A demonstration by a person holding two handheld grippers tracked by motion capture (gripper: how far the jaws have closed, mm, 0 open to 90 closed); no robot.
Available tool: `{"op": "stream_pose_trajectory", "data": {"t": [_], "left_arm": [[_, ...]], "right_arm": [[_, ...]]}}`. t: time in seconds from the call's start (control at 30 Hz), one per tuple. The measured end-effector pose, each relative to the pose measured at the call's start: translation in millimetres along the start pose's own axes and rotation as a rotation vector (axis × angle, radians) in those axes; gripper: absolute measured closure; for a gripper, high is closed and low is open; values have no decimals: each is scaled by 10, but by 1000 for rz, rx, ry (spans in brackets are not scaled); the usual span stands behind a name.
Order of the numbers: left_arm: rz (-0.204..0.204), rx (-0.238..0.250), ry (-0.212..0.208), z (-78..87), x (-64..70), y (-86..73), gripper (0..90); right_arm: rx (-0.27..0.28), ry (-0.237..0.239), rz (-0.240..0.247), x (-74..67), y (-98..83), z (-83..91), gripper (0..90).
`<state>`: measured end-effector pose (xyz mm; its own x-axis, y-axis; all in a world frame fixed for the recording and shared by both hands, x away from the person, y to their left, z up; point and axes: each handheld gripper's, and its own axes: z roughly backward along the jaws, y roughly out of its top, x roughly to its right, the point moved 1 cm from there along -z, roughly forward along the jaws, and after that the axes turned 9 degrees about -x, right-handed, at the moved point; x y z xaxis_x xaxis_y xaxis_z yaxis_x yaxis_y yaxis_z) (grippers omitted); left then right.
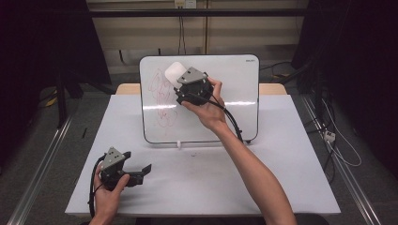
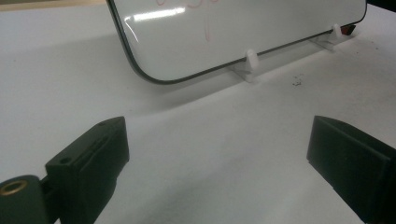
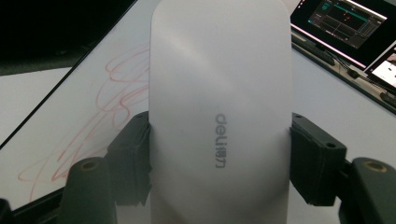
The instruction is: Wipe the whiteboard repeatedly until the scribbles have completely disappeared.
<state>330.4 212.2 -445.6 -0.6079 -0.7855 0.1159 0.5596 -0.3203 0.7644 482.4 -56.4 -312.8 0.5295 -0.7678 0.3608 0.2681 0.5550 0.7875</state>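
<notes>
Eraser (image 3: 219, 116) pinched between the right gripper's (image 1: 180, 79) jaws sits at the whiteboard's (image 1: 234, 84) upper left by the red scribble (image 1: 161, 96); press it flat and sweep down across the marks, while the left gripper (image 1: 143, 169) idles, jaws spread, over the tabletop (image 1: 211, 183).

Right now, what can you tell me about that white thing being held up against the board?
The eraser is a smooth, matte white plastic block with rounded ends and grey "deli" lettering on its back. The right tool grips it across its long sides, jaws shut on both edges. It is held at the upper left of the whiteboard, by the red scribble; whether it presses on the board cannot be told.
</notes>
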Motion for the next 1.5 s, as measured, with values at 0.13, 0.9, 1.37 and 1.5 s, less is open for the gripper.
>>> {"op": "stream_pose_trajectory", "data": {"t": [0.13, 0.9, 1.37, 1.5], "left_arm": [[-5, 2, 0, 0, -3, 5, 55], [-2, -1, -5, 19, -10, -9, 55], [3, -6, -2, 24, -25, -16, 55], [6, -6, -2, 28, -31, -19, 55]], "right_arm": [[-3, 7, 13, -28, 42, -31, 316], [-60, -64, 95, -170, 214, -332, 316], [-80, -92, 107, -191, 336, -428, 316], [-88, -102, 108, -206, 343, -467, 316]]}}
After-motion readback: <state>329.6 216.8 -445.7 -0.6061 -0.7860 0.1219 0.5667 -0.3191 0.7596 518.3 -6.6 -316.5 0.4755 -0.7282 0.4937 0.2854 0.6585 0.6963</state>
